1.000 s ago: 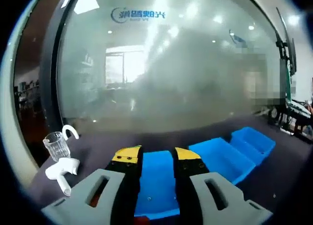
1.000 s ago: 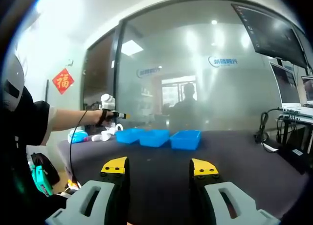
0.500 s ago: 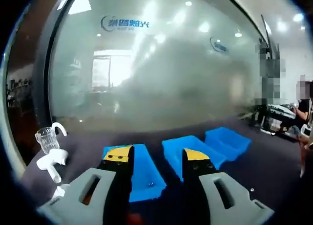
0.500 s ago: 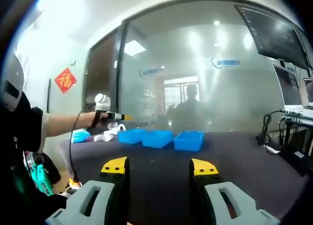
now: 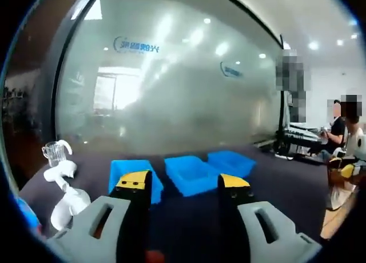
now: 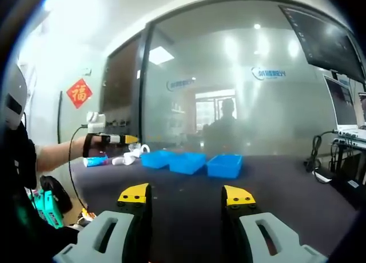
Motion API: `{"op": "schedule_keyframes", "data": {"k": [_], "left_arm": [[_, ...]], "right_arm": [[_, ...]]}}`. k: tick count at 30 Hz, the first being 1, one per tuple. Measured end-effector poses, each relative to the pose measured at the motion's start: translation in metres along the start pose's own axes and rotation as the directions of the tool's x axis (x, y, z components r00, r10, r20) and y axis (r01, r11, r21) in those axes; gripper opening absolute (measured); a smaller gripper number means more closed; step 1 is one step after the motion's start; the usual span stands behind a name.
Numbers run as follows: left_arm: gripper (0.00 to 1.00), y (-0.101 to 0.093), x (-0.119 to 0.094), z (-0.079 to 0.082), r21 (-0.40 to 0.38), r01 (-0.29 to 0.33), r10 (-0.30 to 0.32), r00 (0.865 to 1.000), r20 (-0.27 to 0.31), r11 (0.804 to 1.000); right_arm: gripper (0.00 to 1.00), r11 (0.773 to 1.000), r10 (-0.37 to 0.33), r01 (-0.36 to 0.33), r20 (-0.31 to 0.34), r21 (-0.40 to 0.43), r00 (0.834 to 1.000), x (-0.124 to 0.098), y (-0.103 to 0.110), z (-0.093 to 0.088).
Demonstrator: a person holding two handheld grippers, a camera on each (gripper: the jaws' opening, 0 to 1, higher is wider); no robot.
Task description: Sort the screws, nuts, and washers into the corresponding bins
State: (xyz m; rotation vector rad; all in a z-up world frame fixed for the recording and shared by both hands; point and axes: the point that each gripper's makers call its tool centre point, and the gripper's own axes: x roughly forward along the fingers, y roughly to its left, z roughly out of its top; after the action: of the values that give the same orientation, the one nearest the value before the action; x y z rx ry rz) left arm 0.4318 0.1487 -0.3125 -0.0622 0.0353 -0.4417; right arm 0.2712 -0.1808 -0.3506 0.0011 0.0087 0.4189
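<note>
On dark table (image 6: 189, 200), three blue bins (image 5: 191, 174) in row (contents unclear); both claws apart, empty.

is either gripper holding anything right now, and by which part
Nothing is held. The left gripper and the right gripper both stand open, with bare gaps between the jaws.

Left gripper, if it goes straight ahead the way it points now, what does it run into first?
Probably the middle blue bin, which sits between the open jaws of the left gripper on the dark table. Depth is hard to judge, so it could instead pass above the bin toward the frosted glass wall.
</note>
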Motion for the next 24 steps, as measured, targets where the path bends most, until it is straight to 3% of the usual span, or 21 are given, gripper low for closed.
{"op": "schedule_keyframes", "data": {"k": [6, 9, 19, 24], "left_arm": [[0.46, -0.018, -0.035, -0.017, 0.007, 0.052, -0.052, 0.999, -0.009, 0.999], [0.46, -0.032, -0.049, -0.026, -0.025, 0.113, -0.113, 0.994, -0.011, 0.993], [0.46, -0.047, -0.091, -0.058, 0.033, 0.141, -0.139, 0.988, -0.063, 0.989], [0.46, -0.049, -0.109, -0.067, 0.050, 0.151, -0.146, 0.986, -0.085, 0.987]], "right_arm": [[0.45, 1.000, 0.007, -0.007, -0.006, -0.004, 1.000, 0.005, -0.001, -0.001], [0.45, 1.000, 0.016, -0.016, -0.007, -0.009, 1.000, 0.008, 0.001, 0.000], [0.45, 0.999, 0.034, -0.034, -0.019, -0.020, 0.999, 0.014, 0.002, -0.001], [0.45, 0.999, 0.034, -0.034, -0.025, -0.025, 0.999, 0.017, -0.001, -0.002]]}}
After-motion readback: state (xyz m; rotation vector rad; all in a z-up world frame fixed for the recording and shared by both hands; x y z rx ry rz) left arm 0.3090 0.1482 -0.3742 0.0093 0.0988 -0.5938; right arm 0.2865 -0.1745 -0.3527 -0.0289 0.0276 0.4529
